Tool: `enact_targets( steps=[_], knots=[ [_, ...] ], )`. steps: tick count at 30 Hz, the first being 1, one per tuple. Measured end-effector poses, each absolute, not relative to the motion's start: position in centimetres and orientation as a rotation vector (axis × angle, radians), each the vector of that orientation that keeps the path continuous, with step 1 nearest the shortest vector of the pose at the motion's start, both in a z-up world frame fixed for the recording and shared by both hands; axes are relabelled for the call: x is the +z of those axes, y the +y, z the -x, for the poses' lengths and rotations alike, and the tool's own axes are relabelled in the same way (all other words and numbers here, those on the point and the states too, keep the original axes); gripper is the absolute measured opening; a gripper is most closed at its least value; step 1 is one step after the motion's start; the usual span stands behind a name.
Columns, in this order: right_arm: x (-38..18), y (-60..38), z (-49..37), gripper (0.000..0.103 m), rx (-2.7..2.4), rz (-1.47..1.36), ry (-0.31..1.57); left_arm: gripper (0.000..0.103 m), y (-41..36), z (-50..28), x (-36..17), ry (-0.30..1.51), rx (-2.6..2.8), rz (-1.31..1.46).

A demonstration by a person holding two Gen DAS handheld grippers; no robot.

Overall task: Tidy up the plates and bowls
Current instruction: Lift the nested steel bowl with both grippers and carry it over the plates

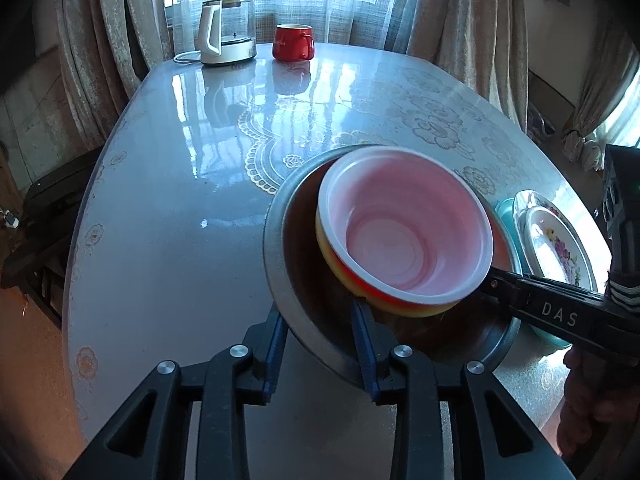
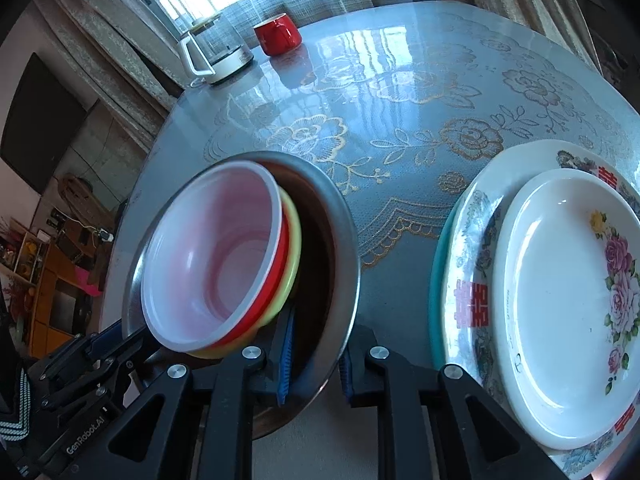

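A: Where are the bowls?

B: Nested near the front of the desk (image 1: pixel 168 208). A steel bowl (image 1: pixel 288 280) holds a yellow bowl (image 2: pixel 294 236), a red bowl (image 2: pixel 276 276) sits in that, and a white bowl (image 1: pixel 404 228) is on top. The inner three lean toward the steel bowl's left side as the right wrist view shows it.

A: And the claws?

B: The left claw (image 1: pixel 320 344) straddles the steel bowl's near rim, one blue pad outside, one inside, with slack around the rim, so it is parted, not gripping. The right claw (image 2: pixel 314 364) is clamped on the same bowl's rim from the other side.

A: The plates?

B: Stacked just right of the bowls: a teal plate (image 2: pixel 438 280) lowest, a patterned plate (image 2: pixel 472 240) on it, a white flowered plate (image 2: pixel 560 300) on top.

A: Anything else?

B: A kettle (image 1: pixel 224 28) and a red mug (image 1: pixel 292 42) at the far edge, by the curtains (image 1: pixel 108 40).
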State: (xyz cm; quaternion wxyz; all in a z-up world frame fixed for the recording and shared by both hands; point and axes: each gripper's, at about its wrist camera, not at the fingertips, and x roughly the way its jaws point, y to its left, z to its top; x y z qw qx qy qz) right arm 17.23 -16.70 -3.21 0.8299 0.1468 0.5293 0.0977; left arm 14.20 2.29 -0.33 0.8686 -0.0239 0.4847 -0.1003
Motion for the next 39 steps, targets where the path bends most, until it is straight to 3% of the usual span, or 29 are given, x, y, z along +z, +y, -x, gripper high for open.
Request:
enact_targets(
  steps=[21, 39],
  knots=[
    [-2.1, -17.1, -15.1, 0.017, 0.231, -0.307, 1.051, 0.031, 3.2, -12.0, -0.7, 0.882, -0.222, 0.143],
    [2.1, -21.1, -12.1, 0.017, 0.191, -0.368, 0.926, 0.031, -0.1, -11.6, 4.0, 0.749, -0.296, 0.106]
  ],
)
